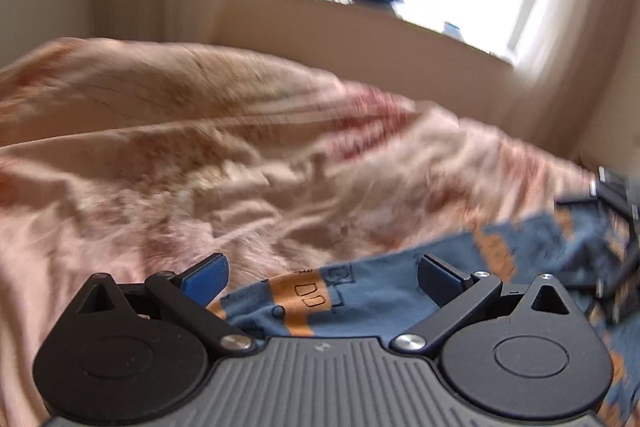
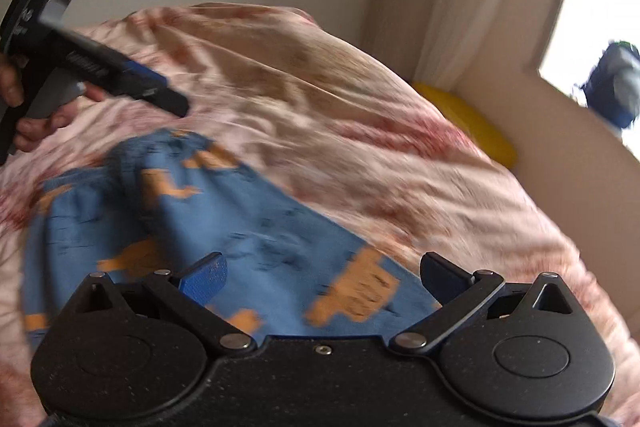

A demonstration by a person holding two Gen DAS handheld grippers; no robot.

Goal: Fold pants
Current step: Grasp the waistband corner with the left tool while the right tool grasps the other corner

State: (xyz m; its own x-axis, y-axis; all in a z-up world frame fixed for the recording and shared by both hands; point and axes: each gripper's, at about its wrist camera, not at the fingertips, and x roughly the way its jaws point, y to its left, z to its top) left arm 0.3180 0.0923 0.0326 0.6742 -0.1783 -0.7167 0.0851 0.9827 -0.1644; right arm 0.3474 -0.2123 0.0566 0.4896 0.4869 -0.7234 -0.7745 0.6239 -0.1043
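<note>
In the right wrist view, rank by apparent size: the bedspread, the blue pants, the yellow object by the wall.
1. Bedspread, filling most of the frame.
2. Blue pants, though nearness to the camera enlarges them.
3. Yellow object, partly hidden behind the bed.

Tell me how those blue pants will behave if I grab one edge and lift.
The blue pants look thin and already wrinkle, so they'll likely drape and sag. Probably light. The rumpled bedspread may drag against them. Both the left gripper and right gripper are open.
</note>
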